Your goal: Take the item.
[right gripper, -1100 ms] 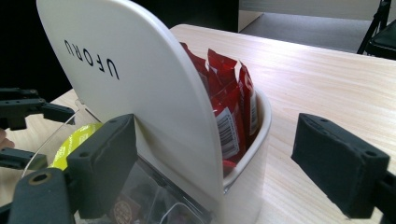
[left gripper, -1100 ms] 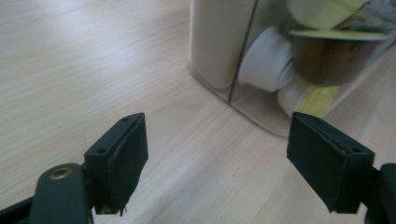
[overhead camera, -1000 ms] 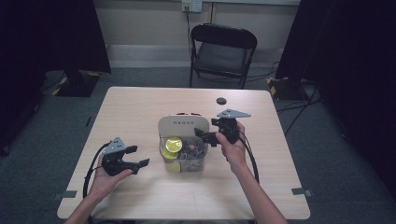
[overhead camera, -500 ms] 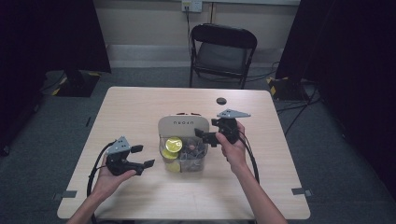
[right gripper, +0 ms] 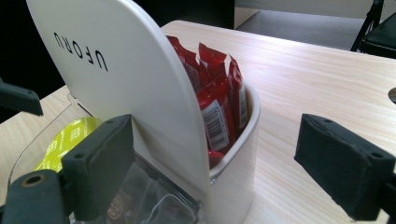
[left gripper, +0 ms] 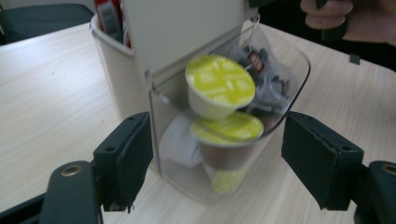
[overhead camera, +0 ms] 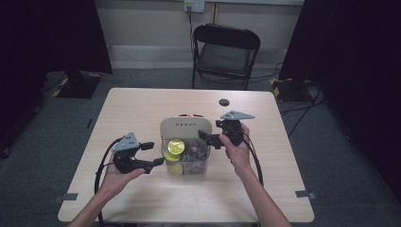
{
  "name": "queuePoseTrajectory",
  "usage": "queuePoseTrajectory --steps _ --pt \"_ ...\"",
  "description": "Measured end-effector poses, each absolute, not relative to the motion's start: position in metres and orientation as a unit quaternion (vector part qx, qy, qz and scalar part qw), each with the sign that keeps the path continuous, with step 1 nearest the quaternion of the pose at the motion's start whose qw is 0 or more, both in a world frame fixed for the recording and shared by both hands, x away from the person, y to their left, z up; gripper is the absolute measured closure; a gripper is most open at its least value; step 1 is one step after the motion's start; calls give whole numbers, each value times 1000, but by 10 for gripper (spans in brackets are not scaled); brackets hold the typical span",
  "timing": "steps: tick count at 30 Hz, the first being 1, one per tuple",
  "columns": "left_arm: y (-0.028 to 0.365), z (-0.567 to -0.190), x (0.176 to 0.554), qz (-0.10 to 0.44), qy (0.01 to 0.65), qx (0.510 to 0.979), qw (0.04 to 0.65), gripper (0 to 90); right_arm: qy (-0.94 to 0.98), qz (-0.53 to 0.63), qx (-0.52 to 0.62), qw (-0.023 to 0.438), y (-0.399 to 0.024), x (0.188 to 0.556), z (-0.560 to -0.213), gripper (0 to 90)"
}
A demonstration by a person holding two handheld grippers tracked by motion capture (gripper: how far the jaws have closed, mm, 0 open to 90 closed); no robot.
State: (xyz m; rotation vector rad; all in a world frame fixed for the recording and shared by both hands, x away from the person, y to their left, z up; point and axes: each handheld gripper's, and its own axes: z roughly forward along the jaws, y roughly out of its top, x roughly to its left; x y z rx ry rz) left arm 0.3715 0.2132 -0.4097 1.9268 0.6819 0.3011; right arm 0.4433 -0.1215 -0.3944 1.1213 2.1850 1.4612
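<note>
At the middle of the counter (overhead camera: 142,109) stands an organizer (overhead camera: 185,128) with a white arched divider, a clear front compartment and a white rear cup. The clear compartment holds yellow-lidded capsules (left gripper: 219,86), stacked and tilted, with small dark packets (left gripper: 261,74) beside them; the rear cup holds red sachets (right gripper: 219,107) standing upright. The left gripper (overhead camera: 152,153) sits just to the left of the clear compartment, its jaws having just been closing, yet in the left gripper view they stand on either side of the clear wall without pressing on it, so nothing is held there. The right gripper (overhead camera: 206,138) is at the organizer's right edge; in the right gripper view its jaws are wide, with one pad in front of the white divider and the other well out over bare counter, and no grip can be made out. As a judgement, the work is at an early stage: both grippers are lined up on the organizer, but no capsule, packet or sachet has been taken out or lies on the counter. Closing on a chosen item and lifting it appears to remain.
</note>
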Motion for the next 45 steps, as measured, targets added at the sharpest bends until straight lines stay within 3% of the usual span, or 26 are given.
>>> queuePoseTrajectory --steps 18,39,45 --pt "175 -404 396 104 280 798 523 322 754 509 392 137 -124 445 -395 88" --pt "165 -417 398 106 276 814 501 323 756 507 391 135 -122 445 -398 86" --pt "163 -420 399 105 272 819 494 361 756 508 391 134 -122 445 -398 86"
